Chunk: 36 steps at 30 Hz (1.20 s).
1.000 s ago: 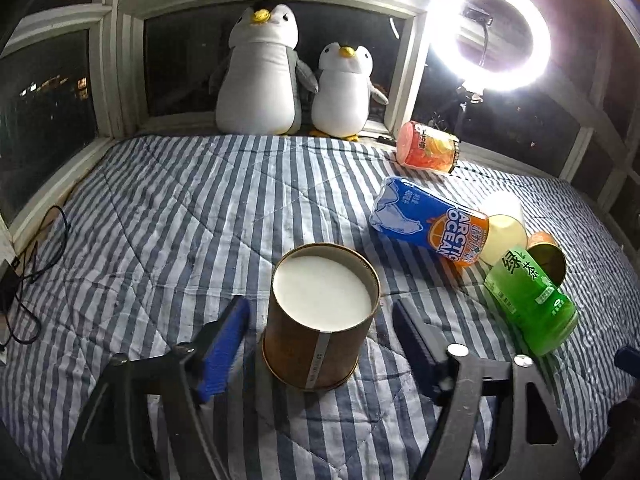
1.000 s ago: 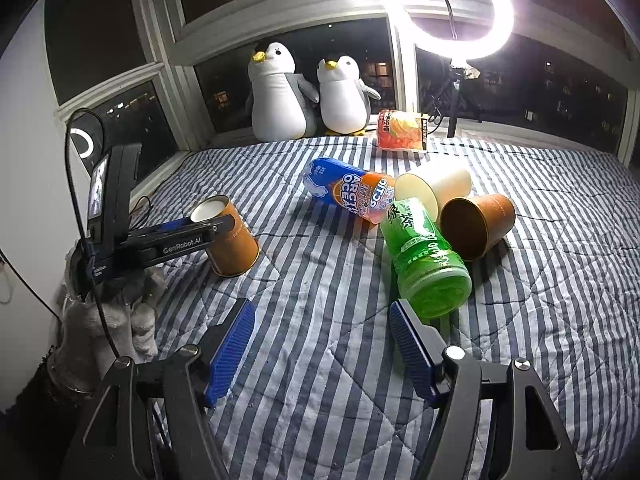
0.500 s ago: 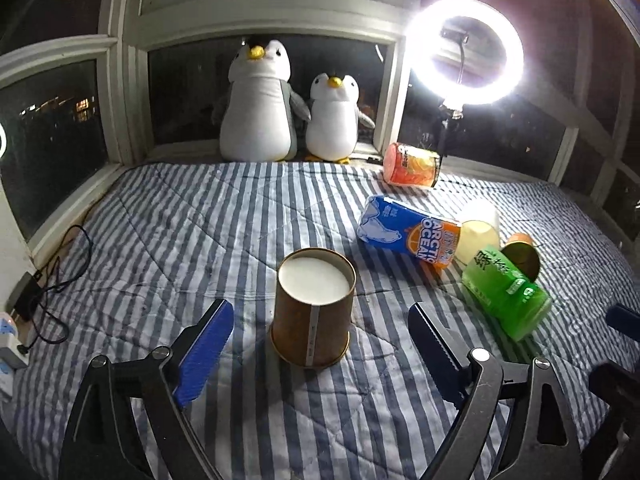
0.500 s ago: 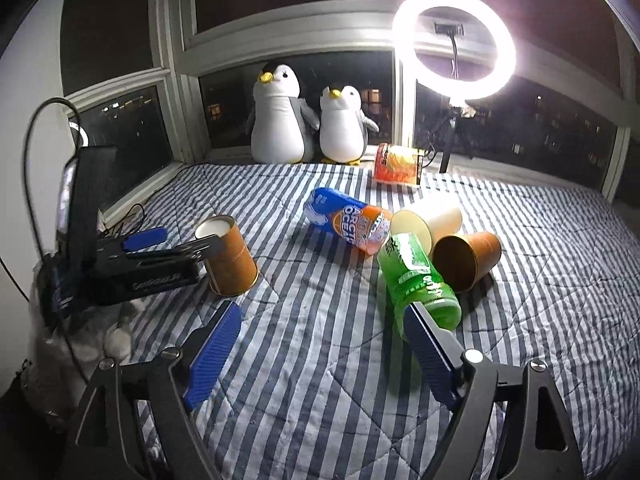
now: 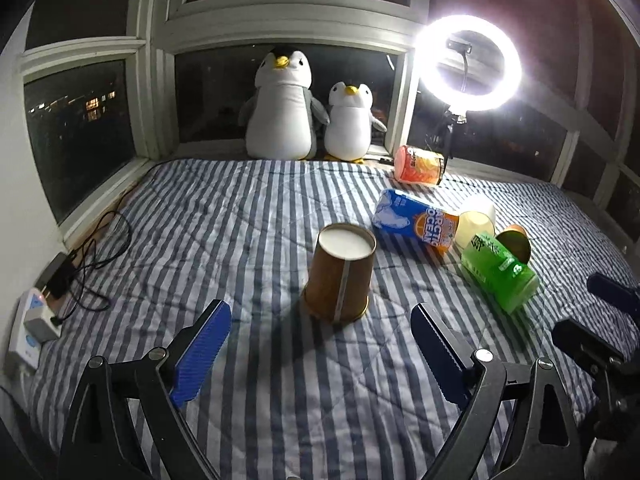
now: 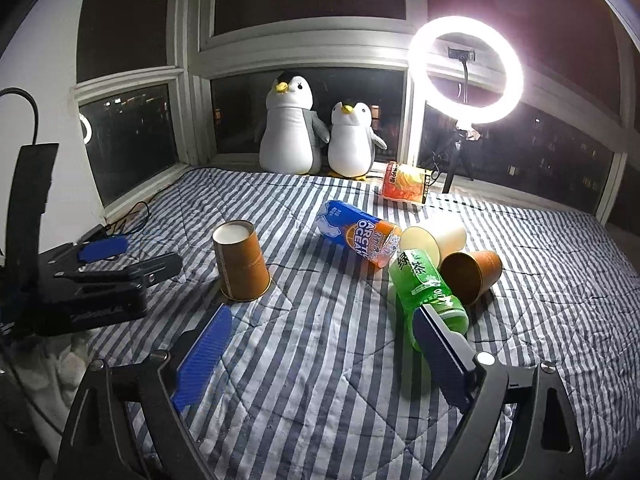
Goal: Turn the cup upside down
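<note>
The brown paper cup (image 5: pixel 340 274) stands mouth-down on the blue-and-white striped quilt (image 5: pixel 240 240) of the bed, its white bottom facing up and its wide rim pressed into the fabric. It sits ahead of the left gripper (image 5: pixel 320 344), roughly centred between the two blue-padded fingers (image 5: pixel 202 354) and beyond their tips, touching neither. Those fingers are spread wide apart and hold nothing.

In the right wrist view the same cup (image 6: pixel 241 266) lies ahead and to the left of the right gripper (image 6: pixel 322 356), just beyond the tip of its left finger (image 6: pixel 204 358). The right gripper's fingers are also wide apart and empty. Its right finger overlaps the near end of a green plastic tea bottle (image 6: pixel 430 296) lying on its side; whether they touch cannot be told.

Ahead and to the right of both grippers, a cluster lies on the quilt: a blue and orange drink carton (image 6: pixel 358 236), a cream paper cup (image 6: pixel 434 238) on its side, and a second brown paper cup (image 6: pixel 472 276) on its side with its mouth toward the camera, all close against the green bottle. Farther ahead, an orange snack packet (image 6: pixel 404 188) rests near the window sill, where two plush penguins (image 6: pixel 312 136) sit side by side. A lit ring light (image 6: pixel 466 70) stands to their right.
</note>
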{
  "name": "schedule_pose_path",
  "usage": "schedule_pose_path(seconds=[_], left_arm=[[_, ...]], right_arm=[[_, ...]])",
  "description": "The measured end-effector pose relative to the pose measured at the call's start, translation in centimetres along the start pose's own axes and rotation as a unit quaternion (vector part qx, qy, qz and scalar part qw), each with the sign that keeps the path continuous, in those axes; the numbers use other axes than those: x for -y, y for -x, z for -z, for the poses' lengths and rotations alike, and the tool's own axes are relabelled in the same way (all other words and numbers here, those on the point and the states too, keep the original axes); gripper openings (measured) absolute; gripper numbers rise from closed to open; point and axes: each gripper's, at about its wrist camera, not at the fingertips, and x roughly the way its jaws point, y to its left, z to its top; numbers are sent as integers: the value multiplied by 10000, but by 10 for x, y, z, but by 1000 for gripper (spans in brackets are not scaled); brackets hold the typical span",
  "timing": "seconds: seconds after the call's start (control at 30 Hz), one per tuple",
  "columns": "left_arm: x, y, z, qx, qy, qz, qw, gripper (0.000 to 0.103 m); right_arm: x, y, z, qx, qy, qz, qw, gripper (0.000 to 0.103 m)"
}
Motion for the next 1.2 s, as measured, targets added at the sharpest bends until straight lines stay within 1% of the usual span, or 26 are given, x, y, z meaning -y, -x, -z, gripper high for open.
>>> schedule_pose_path(seconds=[0.13,0.27,0.33,0.37,0.4,0.53,0.63,0.83,1.2], left_arm=[[-1,14,9,-15,-46,-64,10000,94],[-1,34,15,25,-25,-97,9999,94],[0,48,18,125,-46,-149,9998,95],[0,53,18,165,-39,-156,9997,100],[0,62,19,246,-18,-161,9996,102],[1,90,20,537,37,-236,9983,103],[2,104,19,663,75,-235,9975,103],[6,122,20,871,140,-288,9957,103],[25,127,18,993,12,-301,9946,103]], right_arm=[[-6,5,4,69,70,79,9999,91],[-10,11,4,93,4,31,10000,92],[-13,17,3,160,-18,15,9999,92],[-14,20,3,203,-17,29,9998,92],[-16,23,3,253,-13,48,9997,92],[-22,35,4,399,-70,9,9992,94],[-26,43,5,481,-65,17,9988,95],[-28,57,9,693,-50,153,9975,98],[-8,70,17,967,-253,489,9938,101]])
